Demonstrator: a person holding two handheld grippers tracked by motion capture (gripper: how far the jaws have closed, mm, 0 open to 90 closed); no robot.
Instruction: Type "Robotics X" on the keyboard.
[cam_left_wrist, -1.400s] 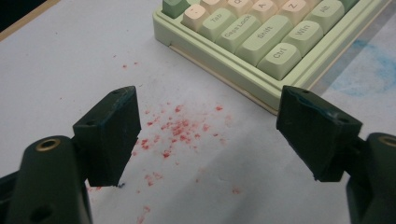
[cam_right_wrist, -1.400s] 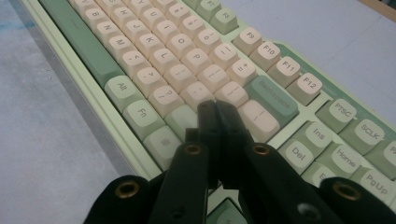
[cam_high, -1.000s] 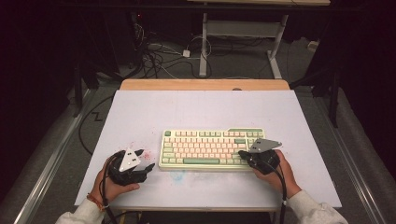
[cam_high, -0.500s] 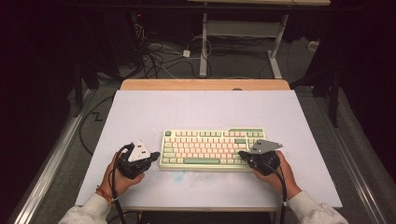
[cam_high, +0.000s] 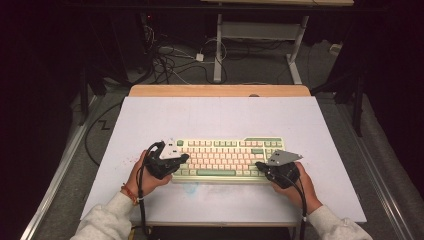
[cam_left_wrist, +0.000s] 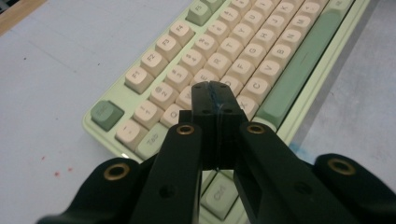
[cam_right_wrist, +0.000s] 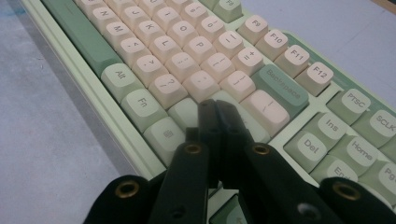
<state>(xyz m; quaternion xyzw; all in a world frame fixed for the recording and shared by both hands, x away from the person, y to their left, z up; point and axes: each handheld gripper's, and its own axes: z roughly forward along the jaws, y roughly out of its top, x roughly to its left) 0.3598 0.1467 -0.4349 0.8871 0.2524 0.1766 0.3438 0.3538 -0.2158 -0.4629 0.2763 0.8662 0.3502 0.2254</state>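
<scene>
Keyboard (cam_high: 227, 159) on table (cam_high: 220, 117): typing step. Left claw (cam_left_wrist: 212, 93) and right claw (cam_right_wrist: 217, 109), both pressed together, empty, poised over keys. Next: press 1 key squarely.

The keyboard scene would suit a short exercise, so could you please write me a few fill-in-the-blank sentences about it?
1. The keyboard lies on a pale ____ mat.
2. The left tool has its jaws ____, with nothing between them.
3. The right tool hangs over the keyboard's ____ end in the high view.
4. The long green key nearest the person is the ____ bar.

Missing words: blue; shut; right; space
</scene>
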